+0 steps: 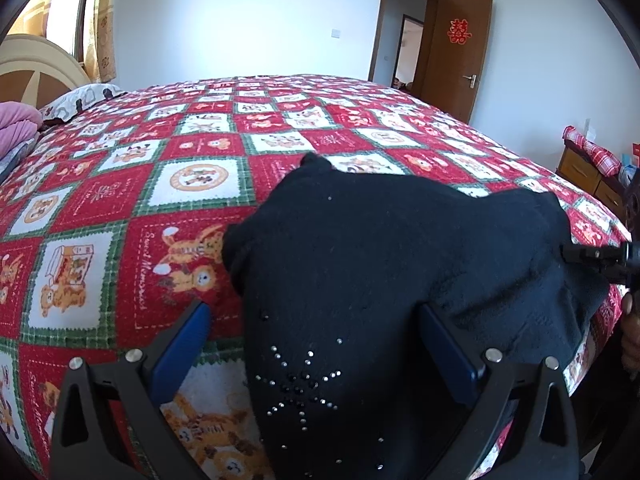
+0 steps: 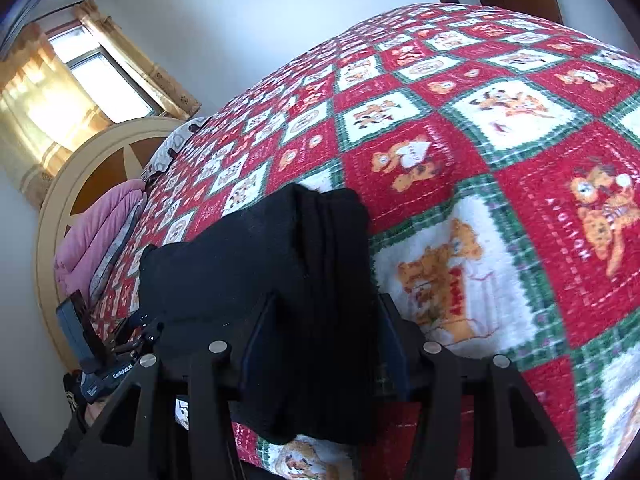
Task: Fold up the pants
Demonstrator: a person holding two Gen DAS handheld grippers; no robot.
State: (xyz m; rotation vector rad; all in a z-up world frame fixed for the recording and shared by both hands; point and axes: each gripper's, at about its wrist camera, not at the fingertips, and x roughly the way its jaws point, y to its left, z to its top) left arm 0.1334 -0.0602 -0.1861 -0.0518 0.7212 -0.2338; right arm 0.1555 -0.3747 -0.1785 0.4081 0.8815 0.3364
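Note:
Black pants [image 1: 384, 248] lie folded into a thick pad near the front edge of a bed with a red, white and green bear-pattern quilt [image 1: 120, 208]. A rhinestone star shows on the cloth nearest me. My left gripper [image 1: 316, 332] stands wide open. Its left blue finger [image 1: 188, 336] rests over the quilt and its right finger touches the edge of the cloth. In the right wrist view the pants [image 2: 256, 256] fill the gap of my right gripper [image 2: 326, 320], whose pads press on a thick fold. The right gripper [image 1: 592, 258] meets the pants' right edge.
A pink folded blanket [image 1: 16, 128] and a pillow [image 1: 88, 94] lie by the rounded headboard [image 2: 60, 208] at the left. A wooden bedside cabinet [image 1: 580, 168] stands at the right, with an open brown door [image 1: 456, 52] behind it. A hand [image 1: 630, 332] shows at the right edge.

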